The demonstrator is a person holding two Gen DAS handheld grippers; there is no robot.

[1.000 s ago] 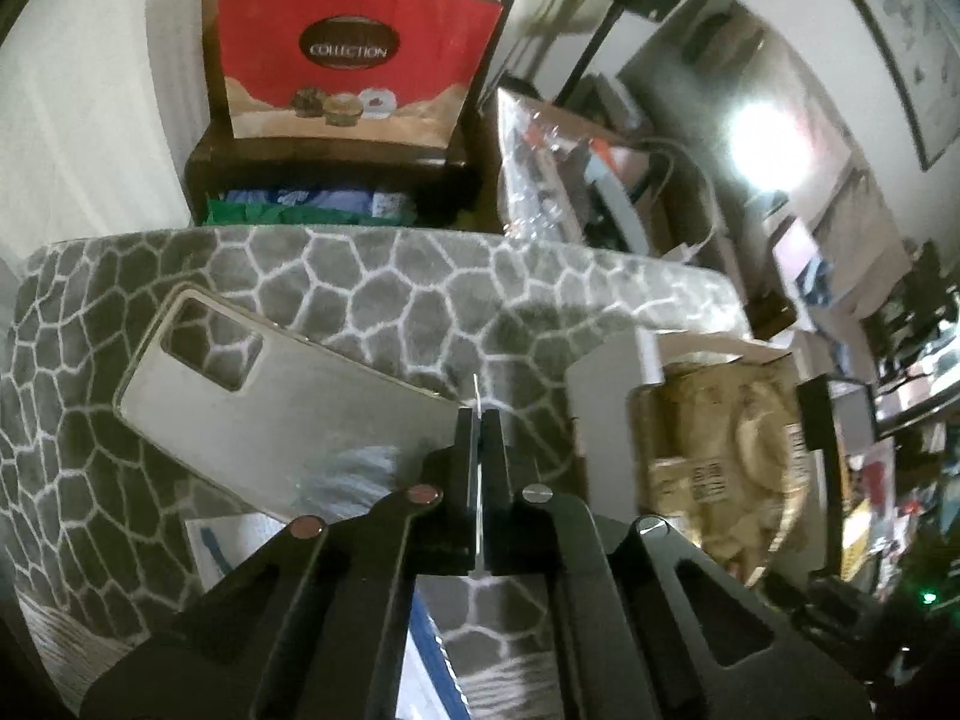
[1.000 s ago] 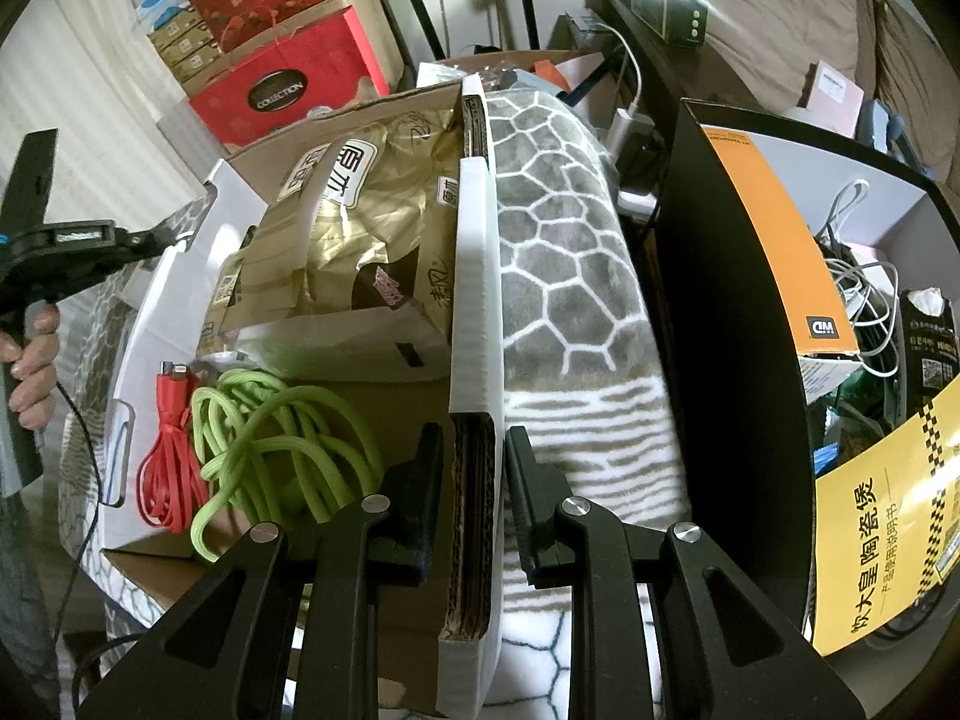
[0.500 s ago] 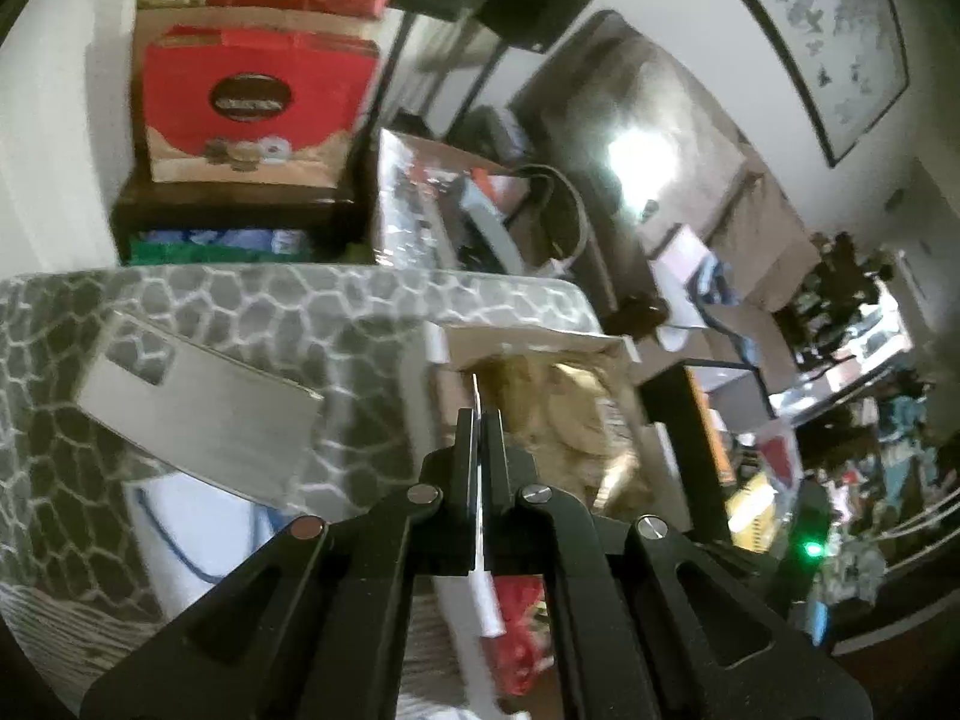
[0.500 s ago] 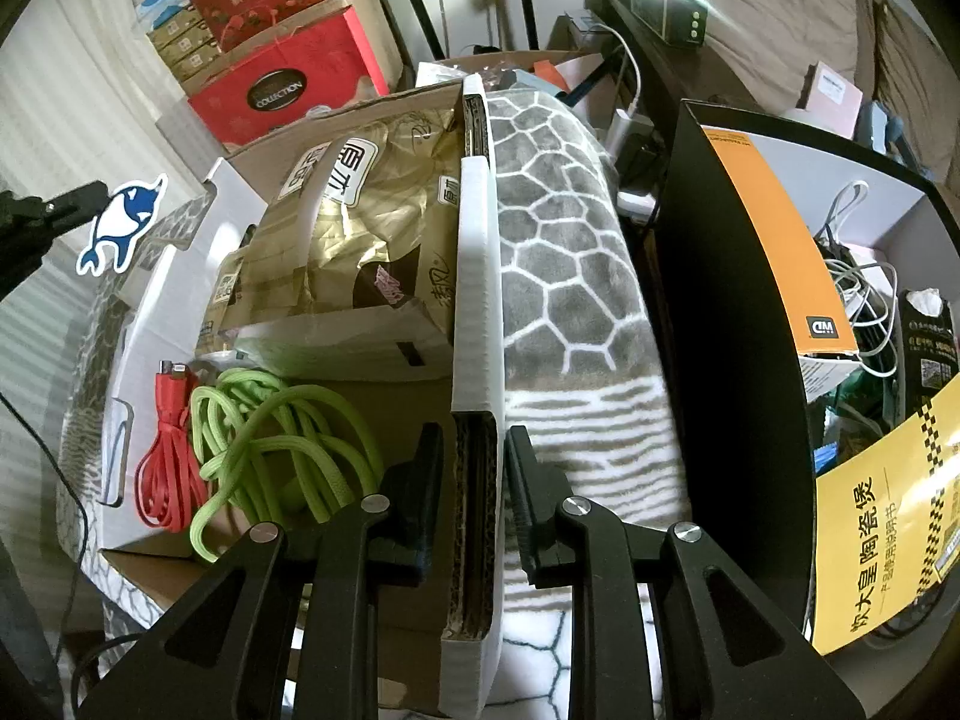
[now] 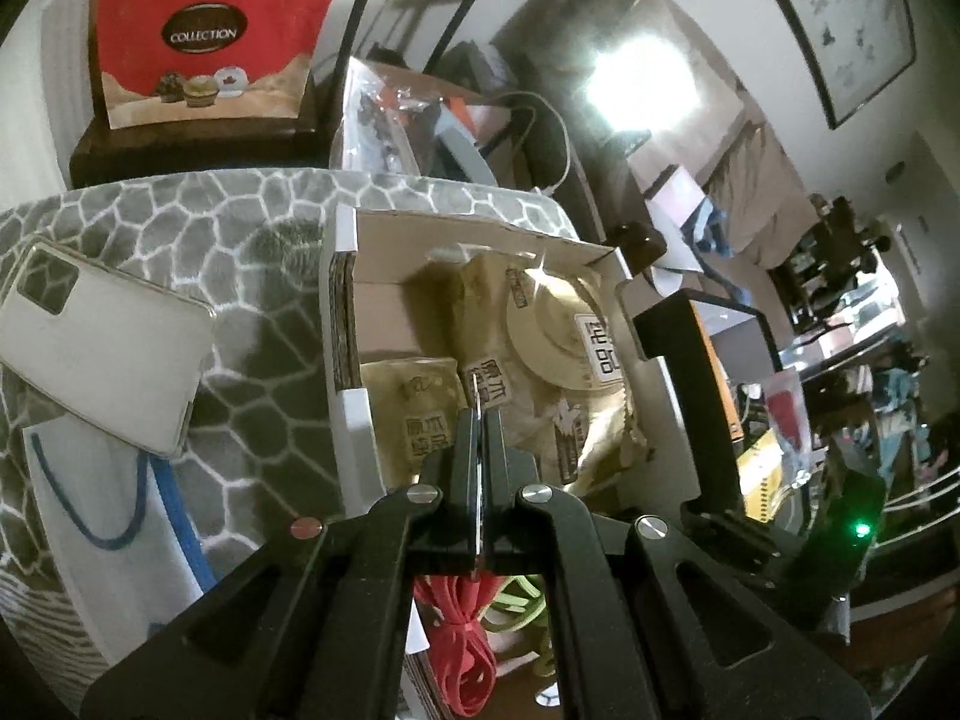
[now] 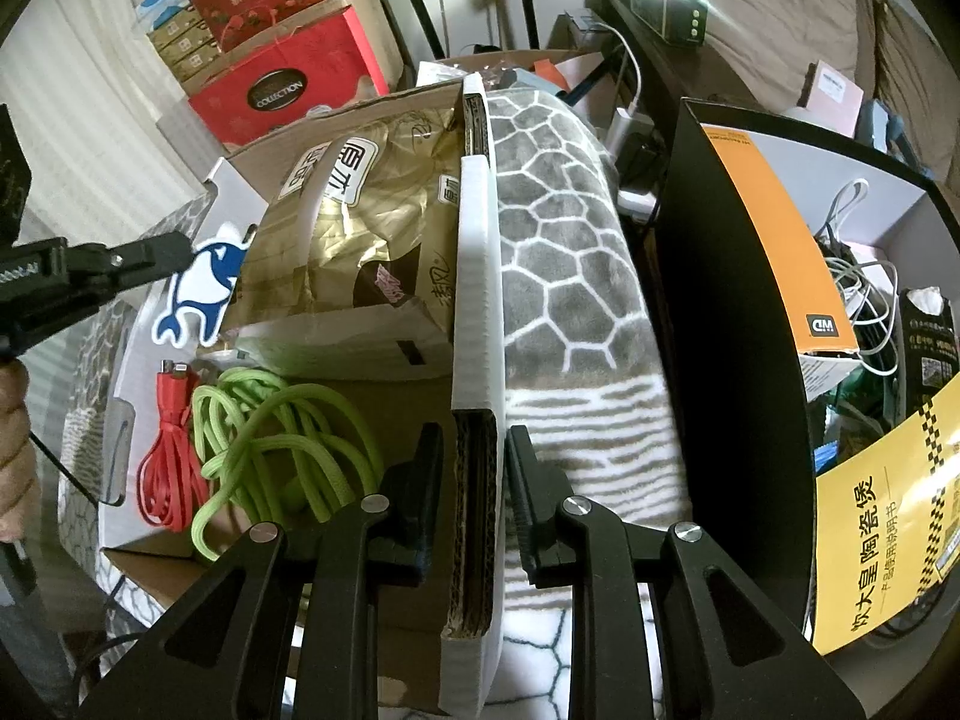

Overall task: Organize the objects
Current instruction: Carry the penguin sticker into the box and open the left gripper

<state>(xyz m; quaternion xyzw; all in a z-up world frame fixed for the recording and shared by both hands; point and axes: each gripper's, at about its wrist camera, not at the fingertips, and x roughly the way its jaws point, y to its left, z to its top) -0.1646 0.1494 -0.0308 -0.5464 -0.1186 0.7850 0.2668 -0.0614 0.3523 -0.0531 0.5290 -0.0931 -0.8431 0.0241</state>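
An open cardboard box [image 6: 474,276] stands on a grey patterned blanket [image 6: 558,276]. It holds gold snack bags [image 6: 360,228], a green rope [image 6: 270,438] and a red cable [image 6: 168,468]. My right gripper [image 6: 474,468] is shut on the box's right wall. My left gripper [image 5: 478,420] is shut on a thin flat sticker [image 5: 476,396], seen edge-on. In the right wrist view it is a blue and white fish sticker [image 6: 201,288] held over the box's left edge. The box also shows in the left wrist view [image 5: 348,324].
A clear phone case [image 5: 102,348] and a white bag with blue handles [image 5: 102,480] lie on the blanket left of the box. A red gift box [image 5: 204,36] stands behind. A black shelf [image 6: 720,312] with cables and packets stands to the right.
My left gripper has carried the sticker rightward from above the phone case to over the box. The right gripper has stayed clamped on the box wall.
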